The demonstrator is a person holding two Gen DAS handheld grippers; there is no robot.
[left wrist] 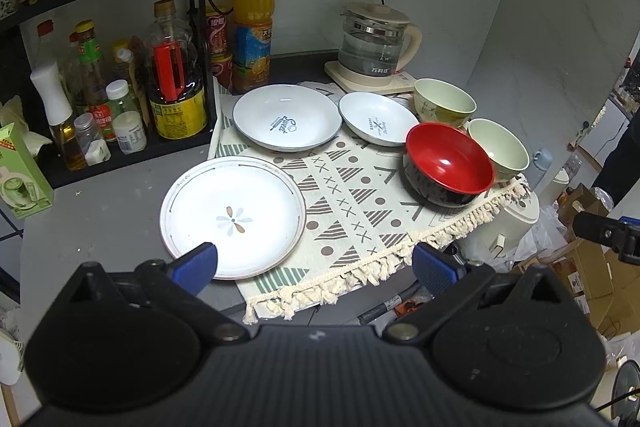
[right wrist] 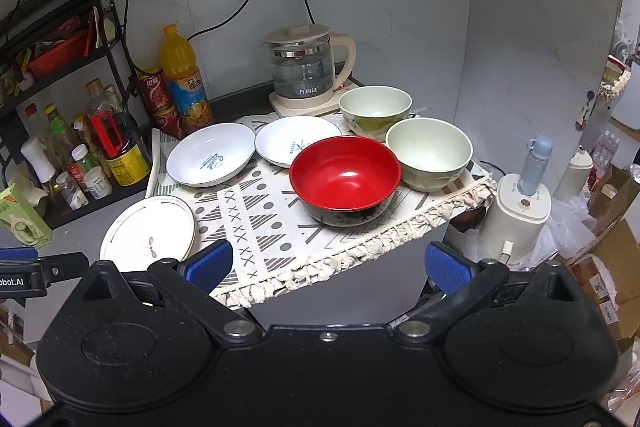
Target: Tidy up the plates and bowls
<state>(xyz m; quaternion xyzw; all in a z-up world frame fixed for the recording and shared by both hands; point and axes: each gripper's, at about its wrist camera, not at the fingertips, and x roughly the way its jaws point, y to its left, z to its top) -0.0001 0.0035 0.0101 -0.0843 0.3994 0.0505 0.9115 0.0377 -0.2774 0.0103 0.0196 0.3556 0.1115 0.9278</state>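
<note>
Left-wrist view: the left gripper, jaws spread wide and holding nothing, hovers at lower centre above the near edge of a grey countertop. Its left blue pad overlaps the near rim of a flat white plate with a flower motif, which lies partly on a fringed, geometric-patterned cloth mat. On the mat toward the upper centre sit a wide white shallow dish with blue lettering and, just beside it to the right, a smaller white shallow dish. At right stands a red-lined black bowl, with two pale green bowls, one behind it and one at its right. A glass electric kettle on a cream base occupies the upper centre. Right-wrist view: the right gripper, jaws likewise wide and empty, hangs off the mat's fringed edge, well apart from the red bowl
</note>
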